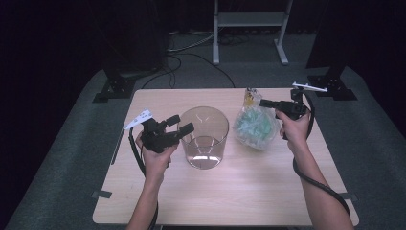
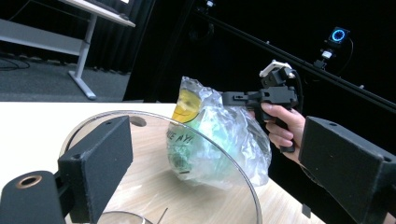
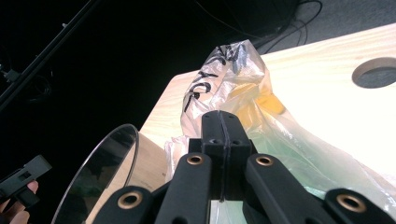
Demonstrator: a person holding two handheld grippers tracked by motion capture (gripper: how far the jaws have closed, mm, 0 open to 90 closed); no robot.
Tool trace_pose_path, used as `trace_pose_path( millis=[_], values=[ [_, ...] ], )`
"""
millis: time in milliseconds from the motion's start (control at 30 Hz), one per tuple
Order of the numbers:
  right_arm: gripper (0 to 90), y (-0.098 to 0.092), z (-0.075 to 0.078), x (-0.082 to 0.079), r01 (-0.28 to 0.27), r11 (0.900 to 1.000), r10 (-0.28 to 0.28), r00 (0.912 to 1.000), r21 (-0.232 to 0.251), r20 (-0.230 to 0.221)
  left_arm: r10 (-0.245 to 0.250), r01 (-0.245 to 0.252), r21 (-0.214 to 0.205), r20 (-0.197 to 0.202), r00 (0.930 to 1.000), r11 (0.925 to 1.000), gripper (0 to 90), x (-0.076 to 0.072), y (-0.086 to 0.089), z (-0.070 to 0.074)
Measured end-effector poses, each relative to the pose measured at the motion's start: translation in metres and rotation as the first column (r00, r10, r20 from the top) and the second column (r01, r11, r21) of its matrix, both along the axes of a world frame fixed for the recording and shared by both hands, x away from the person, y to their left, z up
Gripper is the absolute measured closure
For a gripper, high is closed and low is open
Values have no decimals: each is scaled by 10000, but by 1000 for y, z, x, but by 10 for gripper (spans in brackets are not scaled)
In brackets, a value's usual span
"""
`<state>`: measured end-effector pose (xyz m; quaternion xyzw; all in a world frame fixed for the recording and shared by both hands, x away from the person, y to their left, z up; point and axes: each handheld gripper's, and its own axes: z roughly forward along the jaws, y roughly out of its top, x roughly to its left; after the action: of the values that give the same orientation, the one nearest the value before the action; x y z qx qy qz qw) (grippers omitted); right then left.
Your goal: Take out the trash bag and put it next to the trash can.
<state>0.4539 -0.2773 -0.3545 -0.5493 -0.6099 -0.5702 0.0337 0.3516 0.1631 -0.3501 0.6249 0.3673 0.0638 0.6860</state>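
A clear round container [image 1: 205, 139] stands upright at the middle of the wooden table [image 1: 239, 191]. Right of it sits a crumpled plastic bag [image 1: 253, 127] with green contents and a yellow label. My left gripper [image 1: 182, 123] hangs open at the container's left rim, with nothing between its fingers. In the left gripper view the rim [image 2: 154, 113] and the bag [image 2: 210, 144] lie beyond the wide jaws. My right gripper [image 1: 262, 103] is shut at the bag's upper right, and its tip [image 2: 225, 98] meets the film. In the right gripper view its pressed jaws [image 3: 219, 116] sit in the bag's folds [image 3: 233, 79].
Black stand bases sit on the grey floor at the table's far left corner [image 1: 112, 88] and far right corner [image 1: 332, 84]. A white frame [image 1: 249, 19] and loose cables lie behind. A round hole [image 3: 376, 72] is cut in the tabletop.
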Motion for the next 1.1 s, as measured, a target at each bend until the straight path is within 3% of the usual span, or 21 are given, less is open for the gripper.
trace_pose_path(
  millis=[567,967,1100],
  values=[
    [900,9,-31,7,-304,9995,297,9979,-112,-583,19,-17,122,-124,9999,9999,87,2,-3,-2],
    [900,6,-35,2,-402,9992,398,9975,-69,-587,9,-4,194,-277,9996,9998,87,4,-6,-5],
    [803,4,-34,-1,-374,9993,373,9983,-3,-444,36,-28,241,-342,9994,9997,87,5,-7,-6]
  ],
)
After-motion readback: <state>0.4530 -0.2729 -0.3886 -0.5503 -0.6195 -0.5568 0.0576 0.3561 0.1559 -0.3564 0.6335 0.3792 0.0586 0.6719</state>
